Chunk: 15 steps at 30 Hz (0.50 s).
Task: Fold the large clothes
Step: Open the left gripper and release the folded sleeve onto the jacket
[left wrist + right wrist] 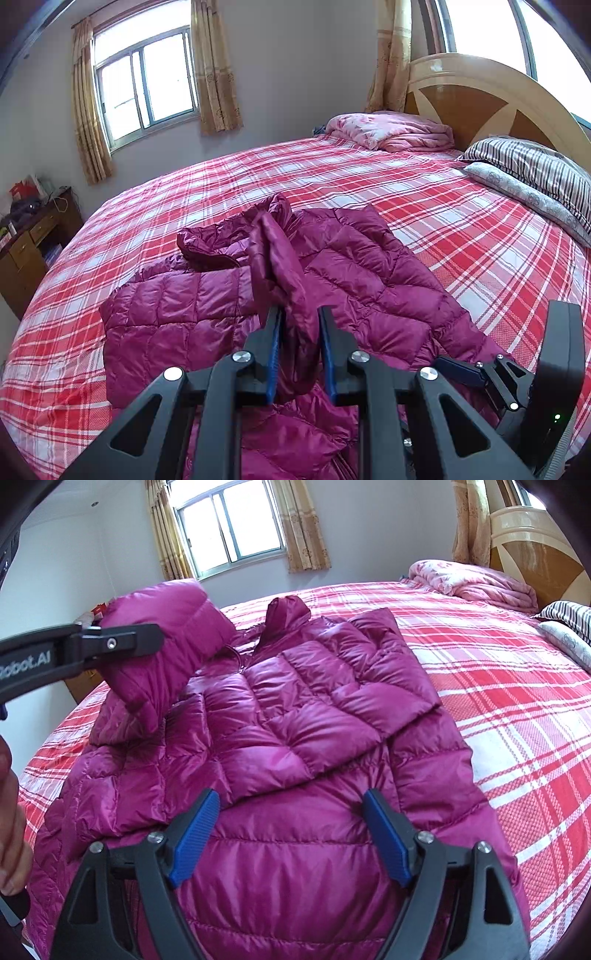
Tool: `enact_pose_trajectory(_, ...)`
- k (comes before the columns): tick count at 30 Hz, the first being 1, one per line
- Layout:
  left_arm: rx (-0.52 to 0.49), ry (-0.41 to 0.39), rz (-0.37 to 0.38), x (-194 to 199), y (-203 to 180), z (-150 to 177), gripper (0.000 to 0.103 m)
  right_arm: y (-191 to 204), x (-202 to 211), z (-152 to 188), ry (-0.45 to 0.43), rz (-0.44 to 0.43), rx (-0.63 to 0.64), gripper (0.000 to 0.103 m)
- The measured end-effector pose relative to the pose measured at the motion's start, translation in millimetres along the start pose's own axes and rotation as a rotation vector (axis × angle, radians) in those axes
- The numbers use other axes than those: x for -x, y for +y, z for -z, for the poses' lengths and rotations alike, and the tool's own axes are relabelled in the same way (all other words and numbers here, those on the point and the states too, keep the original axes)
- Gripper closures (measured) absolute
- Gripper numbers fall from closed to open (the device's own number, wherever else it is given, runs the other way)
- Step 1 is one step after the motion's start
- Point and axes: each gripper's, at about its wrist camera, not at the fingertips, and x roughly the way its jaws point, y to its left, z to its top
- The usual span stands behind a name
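A magenta quilted puffer jacket (pixel 295 720) lies spread on the red plaid bed (pixel 517 738), hood (pixel 284 609) towards the far window. One sleeve (pixel 369 664) is folded across its front. My left gripper (pixel 300 312) is shut on the other sleeve (pixel 277 258), whose fabric fills the gap between the blue pads. In the right wrist view that sleeve (pixel 166 646) hangs lifted above the jacket's left side from the left gripper (pixel 155 642). My right gripper (pixel 291 812) stands open just over the jacket's lower part, pads apart, gripping nothing.
A folded pink quilt (pixel 391 129) and striped pillows (pixel 535 166) lie by the wooden headboard (pixel 480 92). A wooden desk (pixel 33 240) stands left of the bed under a curtained window (pixel 147 85). A person's hand (pixel 11 805) shows at the left edge. Bare plaid sheet lies right of the jacket.
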Motion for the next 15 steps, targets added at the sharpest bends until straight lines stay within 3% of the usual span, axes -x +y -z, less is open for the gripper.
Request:
enact_pose_trajectory(1,-0.008,-0.012,-0.005,4,-2,-1,0.071,0,0,0,0.0,0.002,0.0,0.019)
enact_pose_trajectory(3,-0.019,-0.056,-0.017,16,-4,-4,0.035,0,0,0,0.0,0.003,0.003,0.019)
enact_pose_trajectory(5,-0.023,-0.117,-0.029,29,-3,-7,0.02,1,0,0,0.001,0.003,0.003,0.019)
enact_pose_trajectory(8,-0.022,-0.147,-0.051,37,7,-11,0.019,1,0,0,0.001,0.003,0.003,0.019)
enact_pose_trajectory(10,-0.01,-0.137,-0.107,31,24,-9,0.018,1,1,0,-0.003,-0.003,0.0,0.019)
enact_pose_trajectory(13,0.019,-0.057,-0.231,3,63,3,0.018,-1,6,-1,-0.023,-0.013,-0.015,0.019)
enact_pose_trajectory(15,0.067,0.017,-0.269,-21,94,18,0.018,-2,12,-5,-0.039,-0.01,-0.039,0.019)
